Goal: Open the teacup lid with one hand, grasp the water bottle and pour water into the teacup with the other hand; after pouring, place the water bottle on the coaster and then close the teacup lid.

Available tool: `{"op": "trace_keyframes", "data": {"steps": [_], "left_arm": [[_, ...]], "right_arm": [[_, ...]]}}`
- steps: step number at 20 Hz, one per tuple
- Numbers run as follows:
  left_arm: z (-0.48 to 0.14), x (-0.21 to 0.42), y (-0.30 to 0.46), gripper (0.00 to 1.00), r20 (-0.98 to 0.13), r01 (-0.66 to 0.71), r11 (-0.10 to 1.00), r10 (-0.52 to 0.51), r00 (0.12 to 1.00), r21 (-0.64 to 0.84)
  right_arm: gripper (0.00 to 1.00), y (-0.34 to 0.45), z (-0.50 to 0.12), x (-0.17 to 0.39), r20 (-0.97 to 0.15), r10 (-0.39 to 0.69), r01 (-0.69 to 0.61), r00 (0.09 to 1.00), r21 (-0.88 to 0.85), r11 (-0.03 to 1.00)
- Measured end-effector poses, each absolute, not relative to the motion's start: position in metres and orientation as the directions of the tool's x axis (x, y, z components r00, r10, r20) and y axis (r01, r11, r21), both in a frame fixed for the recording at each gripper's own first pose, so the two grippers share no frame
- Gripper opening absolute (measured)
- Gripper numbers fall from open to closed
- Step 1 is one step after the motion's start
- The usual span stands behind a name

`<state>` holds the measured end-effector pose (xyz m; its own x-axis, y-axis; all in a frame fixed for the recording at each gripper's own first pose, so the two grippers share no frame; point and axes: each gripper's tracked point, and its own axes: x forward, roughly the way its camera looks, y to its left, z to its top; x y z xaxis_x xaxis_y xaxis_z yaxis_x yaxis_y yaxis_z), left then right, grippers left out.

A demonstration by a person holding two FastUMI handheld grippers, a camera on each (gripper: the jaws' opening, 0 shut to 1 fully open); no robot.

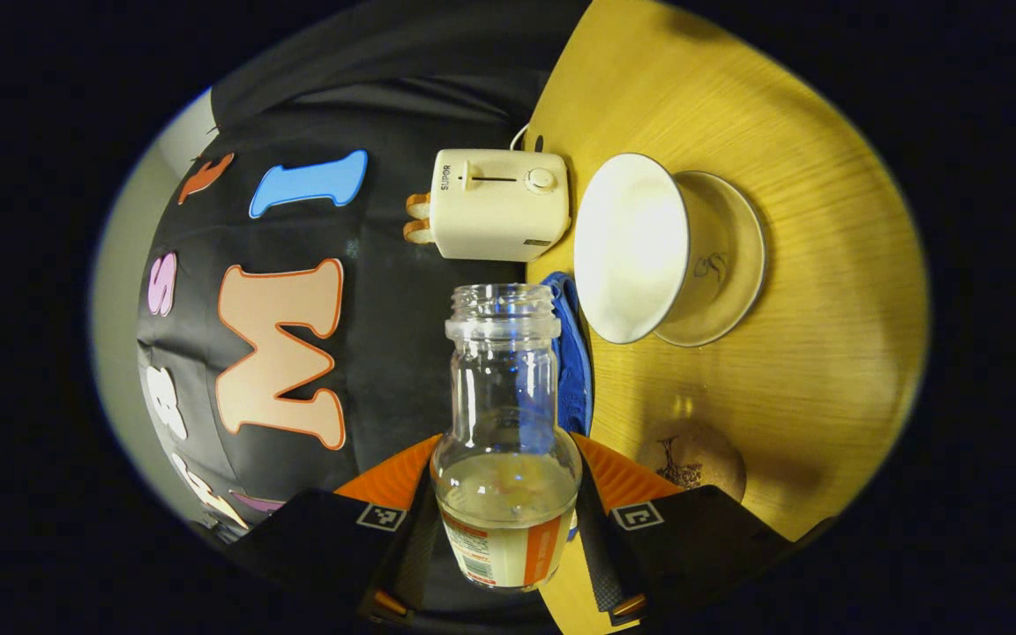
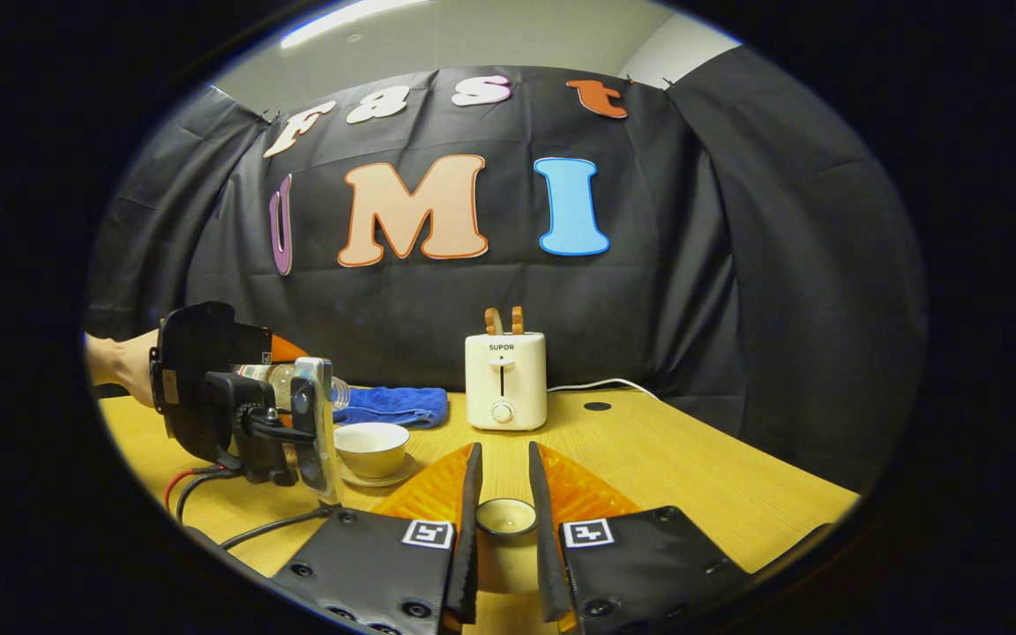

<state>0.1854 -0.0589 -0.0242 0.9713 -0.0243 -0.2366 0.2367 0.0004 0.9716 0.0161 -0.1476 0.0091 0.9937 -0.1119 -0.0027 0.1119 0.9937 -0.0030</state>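
Tabletop [image 2: 649,459] of yellow wood bears toaster [image 2: 505,379], backed by black cloth [image 2: 737,265].

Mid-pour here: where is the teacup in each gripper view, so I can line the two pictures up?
Left gripper view: the teacup sits upper right of centre on its saucer, beyond the tilted water bottle.
Right gripper view: the teacup is left of centre, just right of the left gripper.
Shared landmark: the white toaster.
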Motion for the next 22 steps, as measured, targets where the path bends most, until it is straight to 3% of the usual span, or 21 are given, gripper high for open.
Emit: {"op": "trace_keyframes", "data": {"steps": [22], "left_arm": [[-0.009, 0.188, -0.065, 0.69, -0.275, 0.263, -0.350, 0.018, 0.961, 0.899]], "right_arm": [[0.31, -0.147, 0.009, 0.017, -0.002, -0.105, 0.105, 0.994, -0.003, 0.994]]}}
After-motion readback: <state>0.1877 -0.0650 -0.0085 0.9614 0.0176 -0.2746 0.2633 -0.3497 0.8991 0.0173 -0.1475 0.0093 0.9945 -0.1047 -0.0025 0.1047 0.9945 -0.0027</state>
